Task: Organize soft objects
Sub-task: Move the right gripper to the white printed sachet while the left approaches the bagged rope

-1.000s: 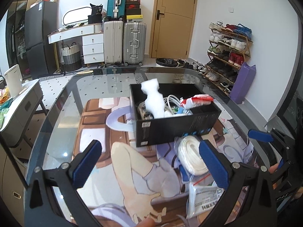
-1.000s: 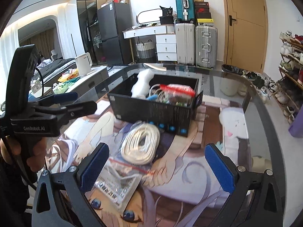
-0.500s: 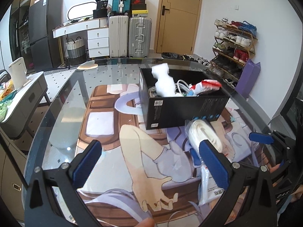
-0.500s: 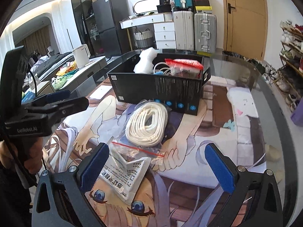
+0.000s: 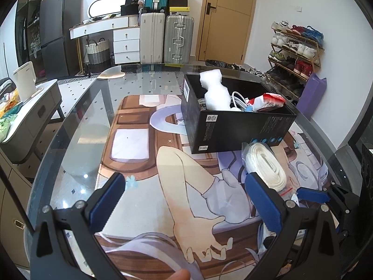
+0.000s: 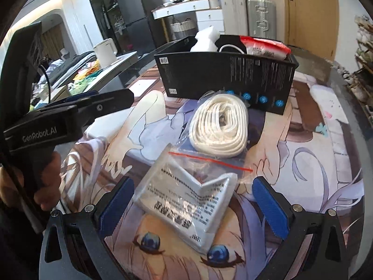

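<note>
Here the glass table [image 5: 77,140] carries a printed anime mat [image 6: 314,154], and everything else sits relative to the black box [image 6: 223,74] standing on that mat toward its far side. The box is open-topped and already holds a white foam piece [image 5: 213,91] sticking up above its rim, a loop of white cable [image 5: 237,98] beside it, and a red-and-white packet [image 6: 265,46] resting across the rim at the box's right end. Just in front of the box, touching or nearly touching its near wall, lies a coil of white rope [image 6: 219,126] inside a clear zip bag with a red seal line. Nearer than the coil, overlapping the bag's near edge, lies a flat white packet [image 6: 186,198] in clear plastic with black print on it. The right gripper [image 6: 193,205] hangs low over this flat packet, its blue-padded jaws spread wide on either side of it and gripping nothing. The left gripper [image 5: 186,200] is held to the left of the coil and in front of the box, above bare mat, its jaws likewise spread apart and empty; its right finger stands just beside the coil's edge in the left wrist view. In the right wrist view the left gripper's black body shows side-on, gripped by a hand [image 6: 46,182].
</note>
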`<move>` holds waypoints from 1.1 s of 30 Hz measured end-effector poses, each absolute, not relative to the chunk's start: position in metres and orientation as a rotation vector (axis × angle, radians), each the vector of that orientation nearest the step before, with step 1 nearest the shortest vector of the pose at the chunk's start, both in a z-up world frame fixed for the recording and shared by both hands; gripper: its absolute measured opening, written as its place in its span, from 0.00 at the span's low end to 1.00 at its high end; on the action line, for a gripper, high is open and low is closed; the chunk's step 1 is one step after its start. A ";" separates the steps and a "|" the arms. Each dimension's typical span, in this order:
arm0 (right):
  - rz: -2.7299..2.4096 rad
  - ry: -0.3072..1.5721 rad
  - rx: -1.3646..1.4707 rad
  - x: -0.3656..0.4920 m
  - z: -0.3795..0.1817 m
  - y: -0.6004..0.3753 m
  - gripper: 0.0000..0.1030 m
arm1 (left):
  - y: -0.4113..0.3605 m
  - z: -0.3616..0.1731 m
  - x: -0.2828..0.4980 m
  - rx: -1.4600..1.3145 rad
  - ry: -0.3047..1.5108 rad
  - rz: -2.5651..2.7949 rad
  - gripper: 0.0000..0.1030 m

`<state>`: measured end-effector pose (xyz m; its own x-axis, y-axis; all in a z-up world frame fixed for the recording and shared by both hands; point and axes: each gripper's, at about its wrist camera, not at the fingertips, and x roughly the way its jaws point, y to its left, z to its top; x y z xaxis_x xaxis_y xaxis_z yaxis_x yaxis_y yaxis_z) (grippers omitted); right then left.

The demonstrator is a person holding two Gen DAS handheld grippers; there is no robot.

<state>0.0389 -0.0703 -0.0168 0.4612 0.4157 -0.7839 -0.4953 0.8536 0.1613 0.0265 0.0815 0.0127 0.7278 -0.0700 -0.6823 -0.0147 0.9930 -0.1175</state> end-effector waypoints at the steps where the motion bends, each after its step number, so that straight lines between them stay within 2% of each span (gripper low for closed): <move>1: 0.550 0.937 -0.102 0.039 -0.017 -0.067 0.99 | 0.082 0.012 0.027 -0.119 0.758 -0.030 1.00; 11: 0.474 0.936 -0.219 0.034 -0.022 -0.058 0.99 | 0.083 0.008 0.030 -0.119 0.766 -0.032 1.00; 21: 0.481 0.920 -0.223 0.024 -0.023 -0.103 0.99 | 0.079 0.006 0.032 -0.108 0.770 -0.046 1.00; 33: 0.523 0.907 -0.241 0.034 -0.024 -0.100 0.99 | 0.072 0.005 0.032 -0.092 0.782 -0.051 1.00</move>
<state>0.0335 -0.0999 -0.0240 0.5025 0.3293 -0.7994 -0.5275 0.8494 0.0183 0.0320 0.0720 0.0049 0.7083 -0.0804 -0.7013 0.0118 0.9947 -0.1021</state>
